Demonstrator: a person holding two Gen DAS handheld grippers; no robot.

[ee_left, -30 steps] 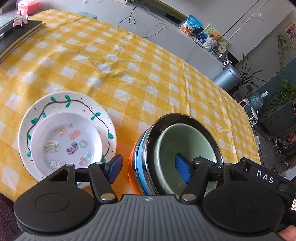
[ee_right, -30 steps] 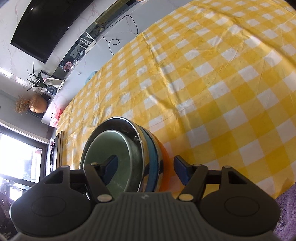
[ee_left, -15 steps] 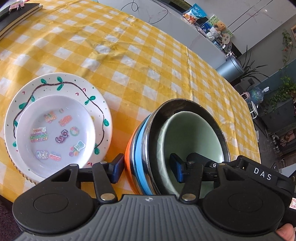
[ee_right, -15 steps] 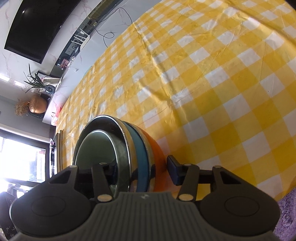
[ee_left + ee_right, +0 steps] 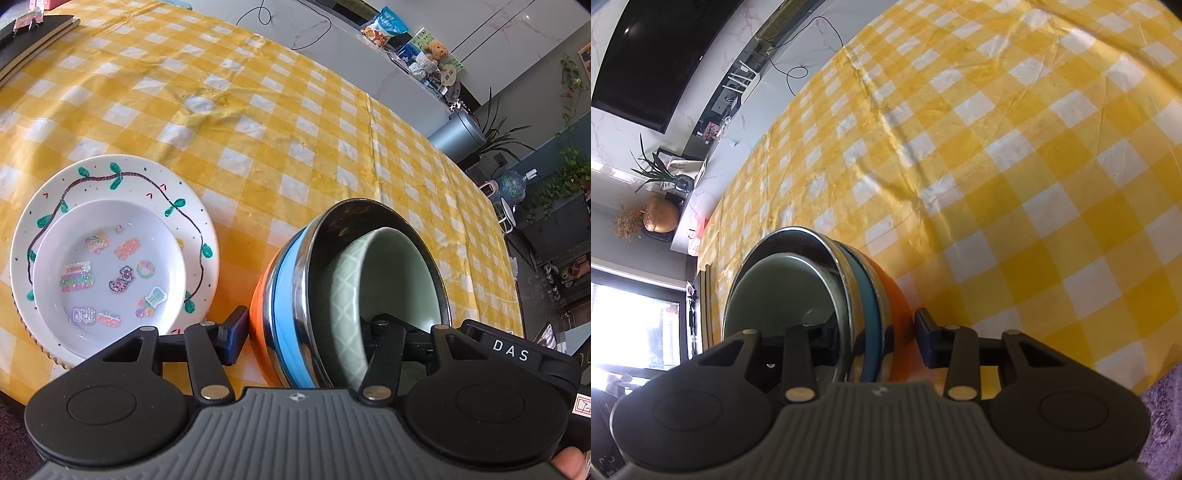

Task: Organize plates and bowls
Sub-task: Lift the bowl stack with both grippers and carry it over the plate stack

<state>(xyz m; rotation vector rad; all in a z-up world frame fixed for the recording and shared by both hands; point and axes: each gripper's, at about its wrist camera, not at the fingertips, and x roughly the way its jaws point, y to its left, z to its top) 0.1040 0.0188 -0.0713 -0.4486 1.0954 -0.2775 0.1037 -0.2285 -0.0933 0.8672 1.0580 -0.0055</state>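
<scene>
Clamping the nested bowl stack [image 5: 314, 295] from both sides

Left gripper [image 5: 301, 341] and right gripper [image 5: 875, 339], jaws just closing, each pinch its rim; heavy, slippery and breakable, it sits just ahead on the table [image 5: 258, 122].

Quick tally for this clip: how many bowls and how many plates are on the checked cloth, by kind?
Bowls: 4, nested in one stack: orange bowl, blue bowl, steel bowl, pale green bowl.
Plates: 2, stacked: vine-painted plate under sticker plate.
Total: 6
</scene>
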